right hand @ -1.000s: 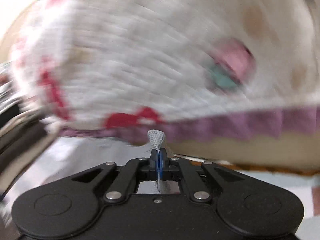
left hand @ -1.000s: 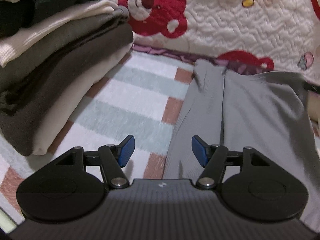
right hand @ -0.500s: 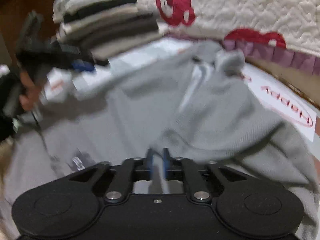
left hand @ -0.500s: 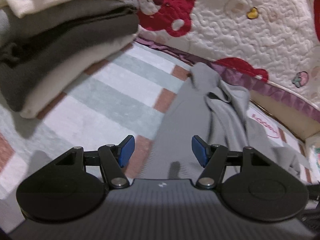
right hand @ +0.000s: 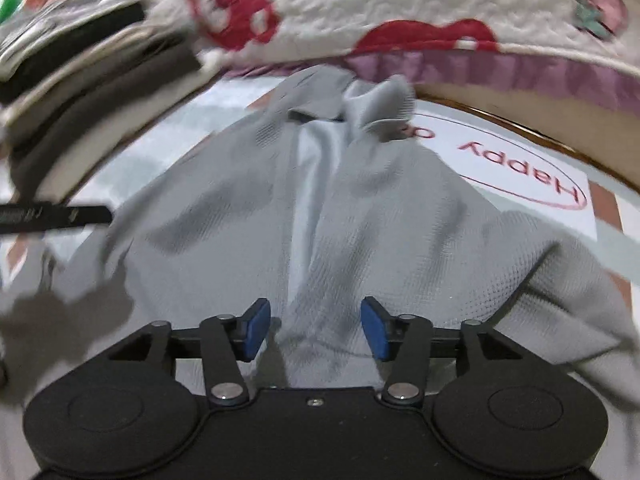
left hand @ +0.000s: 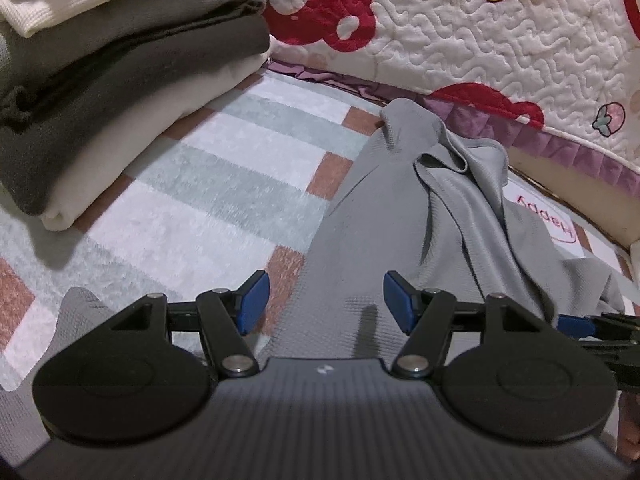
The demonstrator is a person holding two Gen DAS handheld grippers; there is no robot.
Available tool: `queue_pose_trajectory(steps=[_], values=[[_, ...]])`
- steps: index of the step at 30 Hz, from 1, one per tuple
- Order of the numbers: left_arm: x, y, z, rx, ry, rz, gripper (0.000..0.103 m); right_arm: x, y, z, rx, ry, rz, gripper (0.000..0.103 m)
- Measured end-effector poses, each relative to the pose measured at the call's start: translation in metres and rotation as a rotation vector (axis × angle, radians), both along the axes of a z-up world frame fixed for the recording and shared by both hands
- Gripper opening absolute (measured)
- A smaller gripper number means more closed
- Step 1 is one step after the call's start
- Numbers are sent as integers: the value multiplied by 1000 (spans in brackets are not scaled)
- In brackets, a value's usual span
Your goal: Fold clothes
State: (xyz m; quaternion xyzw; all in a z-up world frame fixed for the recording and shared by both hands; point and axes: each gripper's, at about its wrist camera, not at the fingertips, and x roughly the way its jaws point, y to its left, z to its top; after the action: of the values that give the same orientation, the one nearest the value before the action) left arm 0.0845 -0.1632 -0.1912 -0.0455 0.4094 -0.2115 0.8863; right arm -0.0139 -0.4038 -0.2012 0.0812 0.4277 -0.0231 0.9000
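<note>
A grey knit garment [left hand: 400, 216] lies rumpled on the striped mat, its far end bunched near the quilt. My left gripper [left hand: 323, 300] hangs open just above the garment's near left edge, nothing between its blue pads. In the right wrist view the same grey garment [right hand: 360, 208] spreads wide with a paler fold down its middle. My right gripper [right hand: 315, 327] is open over a raised ridge of that cloth, which sits between the pads without being clamped. The right gripper's blue tip [left hand: 576, 326] shows at the right edge of the left wrist view.
A stack of folded clothes [left hand: 120, 72] in dark grey, cream and black stands at the left on the mat [left hand: 224, 184]. A quilt with red bears [left hand: 460, 32] and a purple frill rises behind. A white patch [right hand: 520, 176] reading "Happy" lies at the right.
The right gripper, shut on the grey cloth a second ago, has swung down, let go and opened. The garment dropped onto the mat in a rumpled heap. The left gripper stayed open.
</note>
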Motion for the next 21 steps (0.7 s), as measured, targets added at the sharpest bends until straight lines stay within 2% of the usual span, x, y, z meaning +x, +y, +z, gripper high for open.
queue_pose_trajectory(steps=[2, 4, 8, 12, 16, 20, 21], values=[[0, -1, 0, 17, -5, 0, 62, -2, 1, 0, -57, -19, 0, 12], [0, -1, 1, 25, -18, 0, 62, -14, -10, 10, -38, -60, -7, 12], [5, -8, 7, -18, -20, -8, 62, -47, -42, 34, 43, -146, -29, 12], [10, -16, 14, -63, -21, -16, 62, -79, -57, 63, -124, -200, -32, 11], [15, -24, 20, -108, -23, -25, 62, -124, -72, 106, -142, -251, -34, 11], [19, -32, 27, -153, -24, -33, 63, -177, -88, 80, -228, -139, -86, 11], [21, -34, 28, -165, -24, -35, 63, -185, -96, 63, -216, -87, -124, 11]])
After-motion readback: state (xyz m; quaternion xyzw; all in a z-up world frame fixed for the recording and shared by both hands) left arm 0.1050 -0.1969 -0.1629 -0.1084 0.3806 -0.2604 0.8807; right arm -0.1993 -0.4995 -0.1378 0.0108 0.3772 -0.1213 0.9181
